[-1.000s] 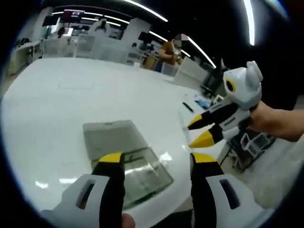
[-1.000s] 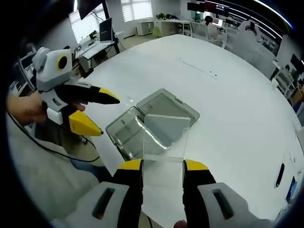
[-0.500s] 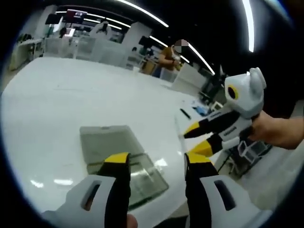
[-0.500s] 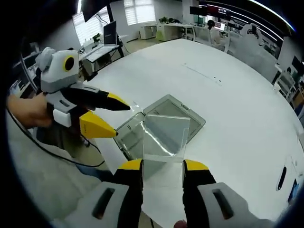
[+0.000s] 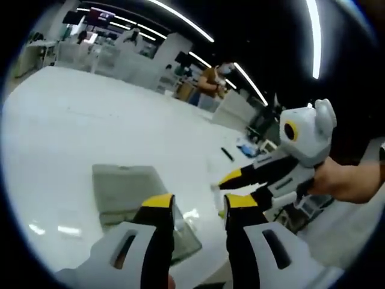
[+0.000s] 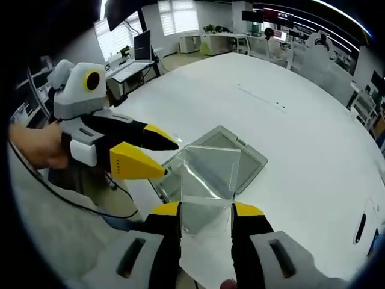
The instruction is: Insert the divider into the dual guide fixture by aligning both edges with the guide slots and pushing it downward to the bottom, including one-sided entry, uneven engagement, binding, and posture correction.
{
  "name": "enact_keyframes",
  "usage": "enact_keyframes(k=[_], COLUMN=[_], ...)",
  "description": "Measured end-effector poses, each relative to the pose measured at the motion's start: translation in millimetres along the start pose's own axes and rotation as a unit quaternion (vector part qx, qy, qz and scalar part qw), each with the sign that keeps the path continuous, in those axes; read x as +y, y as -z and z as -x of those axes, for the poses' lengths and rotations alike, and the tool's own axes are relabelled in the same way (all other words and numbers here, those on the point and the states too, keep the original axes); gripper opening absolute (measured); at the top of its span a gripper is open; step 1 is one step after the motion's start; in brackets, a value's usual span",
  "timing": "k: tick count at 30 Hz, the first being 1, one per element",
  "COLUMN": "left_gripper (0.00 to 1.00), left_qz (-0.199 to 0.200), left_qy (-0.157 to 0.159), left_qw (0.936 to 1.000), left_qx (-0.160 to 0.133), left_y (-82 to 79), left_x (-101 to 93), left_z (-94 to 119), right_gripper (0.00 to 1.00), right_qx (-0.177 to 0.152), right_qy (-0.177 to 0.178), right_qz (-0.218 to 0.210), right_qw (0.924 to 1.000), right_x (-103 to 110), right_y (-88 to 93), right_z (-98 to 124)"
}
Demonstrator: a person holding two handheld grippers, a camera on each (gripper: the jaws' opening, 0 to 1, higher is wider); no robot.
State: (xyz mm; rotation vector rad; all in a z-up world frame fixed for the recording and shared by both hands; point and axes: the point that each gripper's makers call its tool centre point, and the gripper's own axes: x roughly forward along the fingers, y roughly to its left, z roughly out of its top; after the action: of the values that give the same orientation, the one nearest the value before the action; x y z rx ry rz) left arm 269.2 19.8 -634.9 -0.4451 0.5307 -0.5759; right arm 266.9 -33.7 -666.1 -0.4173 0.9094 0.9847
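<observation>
Holding the clear divider [image 6: 207, 180] upright in my right tool [image 6: 206, 212], clenched on its lower edge, I keep it above the fixture [image 6: 231, 158] on the counter [image 6: 301, 138]; my left tool [image 6: 147, 153] hovers released, ready to steady.

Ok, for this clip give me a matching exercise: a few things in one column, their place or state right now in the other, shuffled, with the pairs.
Things:
1. clear divider
2. grey tray
3. left gripper
4. black pen

Places or states:
A. lying flat on the white table
B. held upright in the right gripper
C. open, holding nothing, beside the divider
D. lying near the table's far edge

Pairs: 1-B, 2-A, 3-C, 4-D
</observation>
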Motion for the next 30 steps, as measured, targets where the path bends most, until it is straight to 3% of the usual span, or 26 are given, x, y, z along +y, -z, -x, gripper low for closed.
enact_keyframes(k=[22,30], left_gripper=[0.18,0.09], left_qz=[0.026,0.045], left_qy=[0.011,0.016], left_qw=[0.9996,0.9988], left_qx=[-0.006,-0.006], left_y=[0.9,0.7], left_x=[-2.4,-4.3], left_z=[-5,-5], right_gripper=[0.27,0.27], right_qx=[-0.007,-0.005], right_qy=[-0.01,-0.01], right_qz=[0.002,-0.003], right_qw=[0.9999,0.9999], right_x=[12,13], right_y=[-10.7,-11.5], right_z=[-2,-3])
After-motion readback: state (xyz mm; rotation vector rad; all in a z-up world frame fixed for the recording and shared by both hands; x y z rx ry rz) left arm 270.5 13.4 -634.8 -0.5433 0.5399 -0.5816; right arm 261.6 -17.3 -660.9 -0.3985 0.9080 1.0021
